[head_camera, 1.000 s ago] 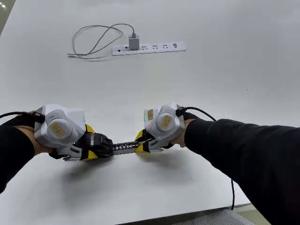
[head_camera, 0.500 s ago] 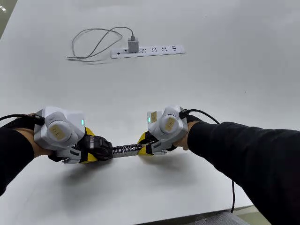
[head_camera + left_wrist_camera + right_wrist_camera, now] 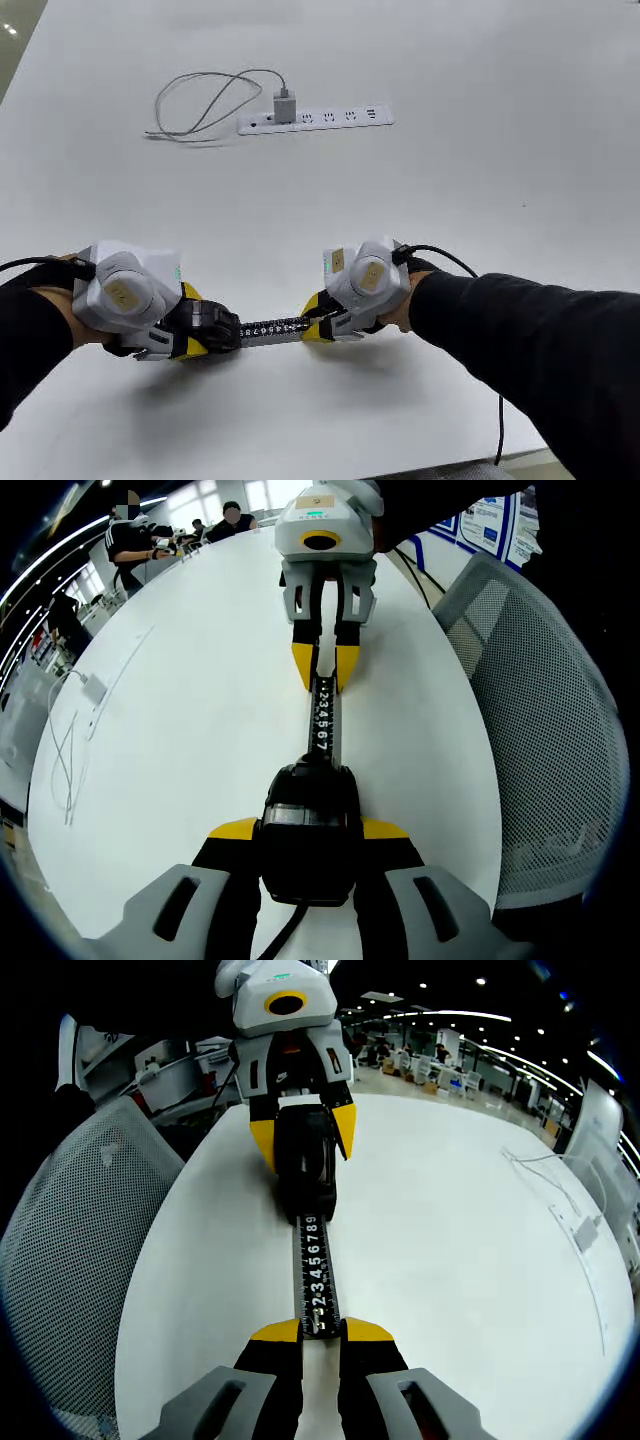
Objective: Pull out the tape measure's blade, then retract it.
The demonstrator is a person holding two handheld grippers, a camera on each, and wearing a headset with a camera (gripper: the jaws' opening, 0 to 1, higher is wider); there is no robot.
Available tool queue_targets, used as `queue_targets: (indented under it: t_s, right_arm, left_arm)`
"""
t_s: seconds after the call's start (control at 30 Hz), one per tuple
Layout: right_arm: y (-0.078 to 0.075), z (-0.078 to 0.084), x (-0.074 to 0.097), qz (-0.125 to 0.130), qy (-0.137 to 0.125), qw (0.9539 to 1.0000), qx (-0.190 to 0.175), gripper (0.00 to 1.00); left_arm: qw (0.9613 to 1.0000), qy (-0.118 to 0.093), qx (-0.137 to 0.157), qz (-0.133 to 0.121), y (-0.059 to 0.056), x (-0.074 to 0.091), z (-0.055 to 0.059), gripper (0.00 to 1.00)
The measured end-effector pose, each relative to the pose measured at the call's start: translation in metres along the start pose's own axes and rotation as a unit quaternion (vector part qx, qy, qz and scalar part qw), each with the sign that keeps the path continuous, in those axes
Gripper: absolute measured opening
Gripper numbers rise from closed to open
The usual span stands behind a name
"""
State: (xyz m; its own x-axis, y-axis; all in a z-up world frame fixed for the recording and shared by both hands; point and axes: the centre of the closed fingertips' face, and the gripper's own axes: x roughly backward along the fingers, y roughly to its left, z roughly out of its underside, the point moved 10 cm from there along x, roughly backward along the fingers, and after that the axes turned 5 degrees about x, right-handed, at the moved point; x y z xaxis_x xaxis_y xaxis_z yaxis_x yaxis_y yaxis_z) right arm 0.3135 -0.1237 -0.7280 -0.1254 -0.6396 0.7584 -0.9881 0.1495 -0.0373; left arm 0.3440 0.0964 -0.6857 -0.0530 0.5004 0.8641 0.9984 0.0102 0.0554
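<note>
A black tape measure case [image 3: 205,327] sits in my left gripper [image 3: 192,331], whose yellow-tipped jaws are shut on its sides; in the left gripper view the case [image 3: 310,825] lies between the jaws at the bottom. A short length of black blade [image 3: 272,327] with white numbers runs to the right. My right gripper [image 3: 316,331] is shut on the blade's end. The right gripper view shows the blade [image 3: 315,1278] stretching from my right gripper [image 3: 319,1336] up to the case [image 3: 305,1168].
A white power strip [image 3: 315,118] with a grey charger and a looped cable [image 3: 205,102] lies at the far side of the white table [image 3: 450,180]. The table's near edge runs just below the hands. A mesh chair [image 3: 545,720] stands beside the table.
The right gripper has drawn a little to the right and the pulled-out blade is slightly longer. The head camera has tilted, so the whole scene sits lower.
</note>
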Motion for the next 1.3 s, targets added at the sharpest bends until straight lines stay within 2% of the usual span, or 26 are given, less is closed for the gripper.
queue_targets:
  t_s: [0.63,1.3]
  right_arm:
    - [0.001,0.017,0.010,-0.001,0.007,1.0000,0.000,0.09]
    - [0.000,0.026,0.022,0.001,0.012,0.9999,-0.006,0.09]
  left_arm:
    - [1.0000,-0.002,0.003,-0.001,0.000,0.000,-0.001,0.30]
    - [1.0000,-0.002,0.005,-0.003,-0.002,0.001,-0.001,0.30]
